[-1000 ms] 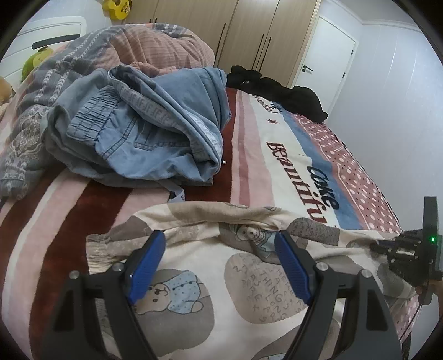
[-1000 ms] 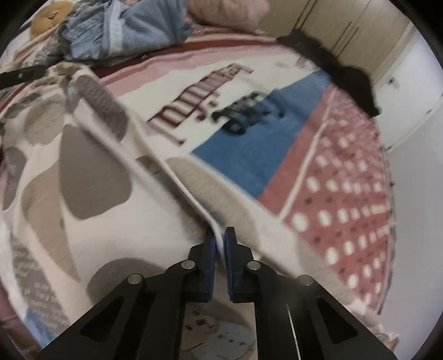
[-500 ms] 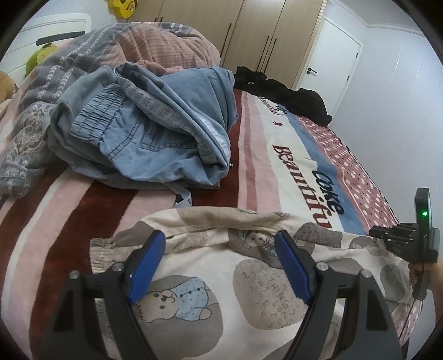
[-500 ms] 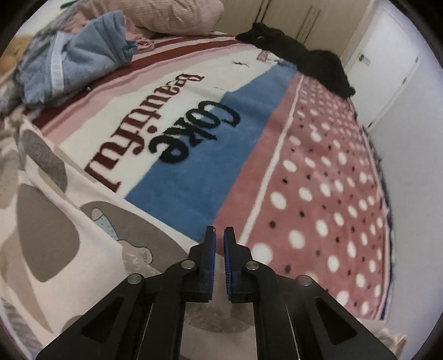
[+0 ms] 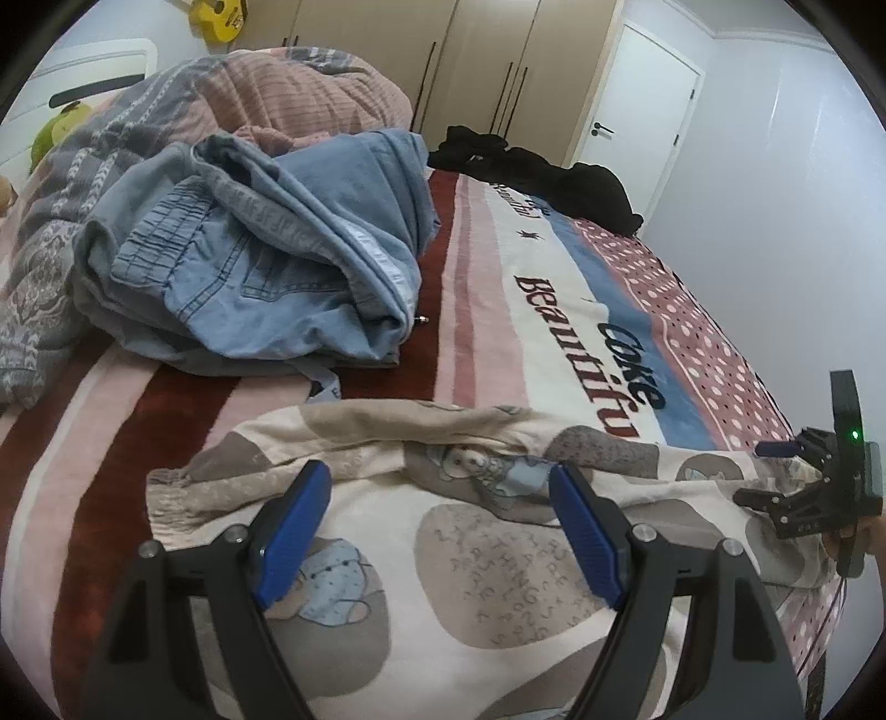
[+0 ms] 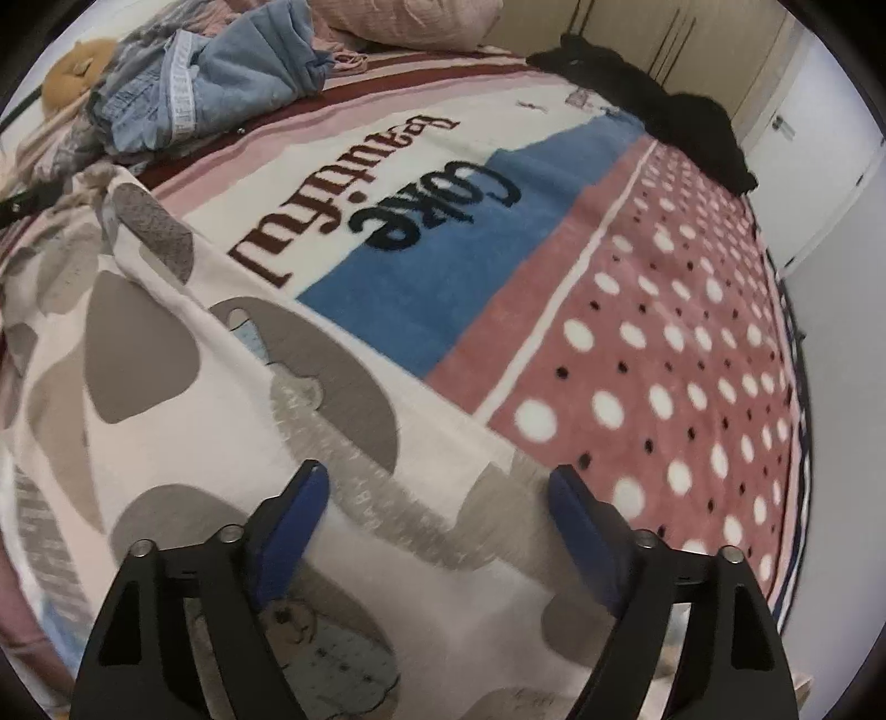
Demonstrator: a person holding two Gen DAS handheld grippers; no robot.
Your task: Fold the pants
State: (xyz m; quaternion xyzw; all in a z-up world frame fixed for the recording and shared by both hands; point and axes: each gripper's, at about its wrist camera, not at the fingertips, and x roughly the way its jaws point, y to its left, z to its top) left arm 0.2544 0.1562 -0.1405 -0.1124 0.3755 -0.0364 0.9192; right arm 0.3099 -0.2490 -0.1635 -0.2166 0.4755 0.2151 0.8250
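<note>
Cream pants with a bear print (image 5: 487,531) lie spread across the near edge of the bed; they also show in the right wrist view (image 6: 232,421). My left gripper (image 5: 437,526) is open and empty, hovering just above the pants near the waistband end. My right gripper (image 6: 437,526) is open and empty above the other end of the pants. It also shows at the right edge of the left wrist view (image 5: 803,476).
A heap of blue jeans (image 5: 266,260) lies on the bed behind the pants, with a rumpled quilt (image 5: 266,94) beyond. A black garment (image 5: 542,177) lies at the far side. The blanket (image 5: 565,288) has stripes, lettering and dots. Wardrobe doors (image 5: 443,50) stand behind.
My right gripper held a fold of the pants one second ago, then came off it still shut, and has now opened wide. My left gripper stayed open and drew back slightly.
</note>
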